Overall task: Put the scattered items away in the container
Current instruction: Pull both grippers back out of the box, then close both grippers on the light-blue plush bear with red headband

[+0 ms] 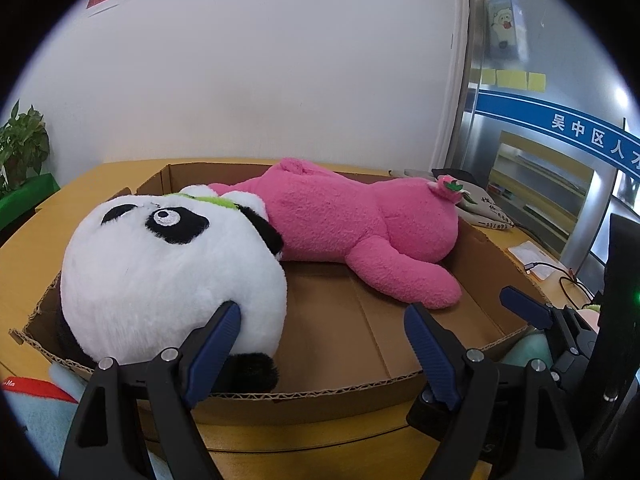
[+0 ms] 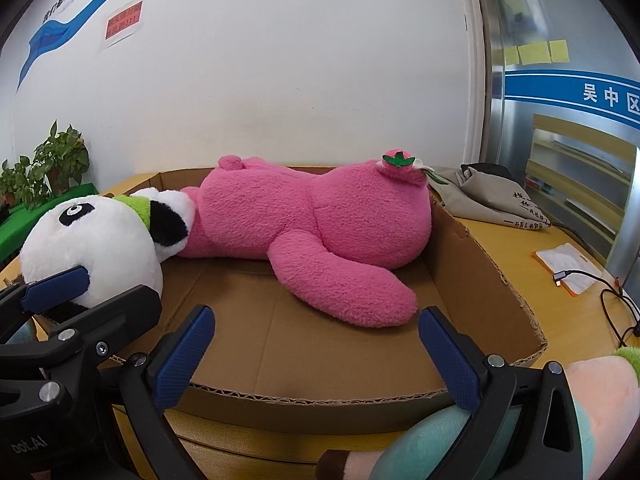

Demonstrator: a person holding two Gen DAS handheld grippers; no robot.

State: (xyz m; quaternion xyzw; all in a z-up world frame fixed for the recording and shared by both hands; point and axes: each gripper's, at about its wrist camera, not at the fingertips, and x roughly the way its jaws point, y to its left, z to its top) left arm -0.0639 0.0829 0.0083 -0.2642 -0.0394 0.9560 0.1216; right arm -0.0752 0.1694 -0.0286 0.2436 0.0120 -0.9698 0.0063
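Judging from the left wrist view, the left gripper [image 1: 320, 328] is standing open and empty; its left pad is touching the panda plush [image 1: 160, 264], which is lying at the left of the cardboard box [image 1: 492, 264], overhanging the near rim. Nudging it inward would seat it. The pink plush [image 1: 352, 228] is lying farther in.

Turning to the right wrist view, the right gripper [image 2: 316, 344] is gaping open, holding nothing, near the box rim; a pastel plush [image 2: 440, 432] is waiting outside, just near-right.

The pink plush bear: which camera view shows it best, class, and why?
The right wrist view: the pink plush bear lies central and unobstructed in the cardboard box. In the left wrist view, it sits further off, partly behind the panda plush.
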